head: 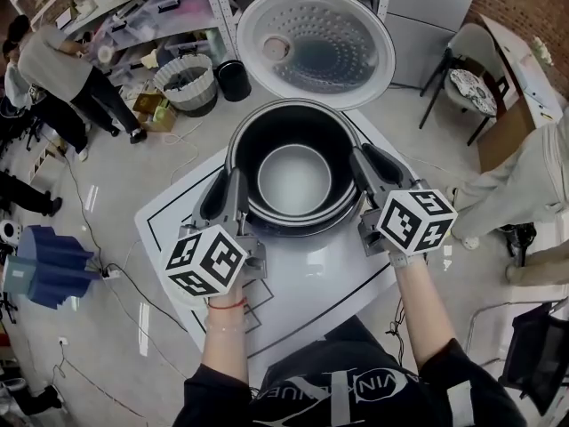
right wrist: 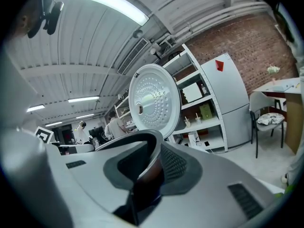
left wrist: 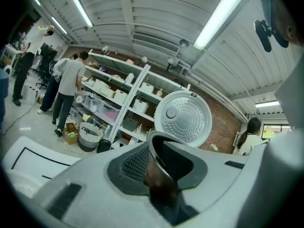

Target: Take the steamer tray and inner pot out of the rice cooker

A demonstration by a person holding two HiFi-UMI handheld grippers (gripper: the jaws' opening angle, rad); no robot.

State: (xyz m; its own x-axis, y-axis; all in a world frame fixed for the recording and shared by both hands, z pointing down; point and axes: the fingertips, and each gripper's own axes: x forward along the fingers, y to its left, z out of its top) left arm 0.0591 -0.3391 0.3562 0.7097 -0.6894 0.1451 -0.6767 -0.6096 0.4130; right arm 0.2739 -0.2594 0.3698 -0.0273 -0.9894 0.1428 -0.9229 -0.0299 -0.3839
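The left gripper (head: 229, 181) is clamped on the left side of the inner pot (head: 293, 133). In the left gripper view its pads (left wrist: 137, 163) press on either side of the pot's thin dark wall, and most of that view is filled by the gripper's own grey body. The pot sits at the middle of the table, directly in front of the open lid (head: 316, 47), which stands upright behind it. The cooker's body is almost wholly hidden beneath the pot, so whether the pot sits in it or has cleared it cannot be told. A pale disc (head: 293, 179) lies at the pot's bottom, and it is unclear whether this is the pot's own floor or the steamer tray. The right gripper (head: 372, 169) likewise grips the pot's right rim, with the wall pinched between its pads (right wrist: 173, 163).

The table (head: 178, 213) is white with thin black lines, and its near edge is cut off by the person's sleeves. Around it is a grey floor (head: 116, 181). At the far left a blue object (head: 49, 261) is hard to identify and a bystander (head: 53, 65) stands by the shelves (head: 133, 3). A white basket (head: 188, 83) and a black bin (head: 234, 80) sit beside them. To the right are a grey cabinet (head: 436, 7), a chair (head: 467, 83), and someone's trouser leg (head: 524, 185), cropped by the edge.
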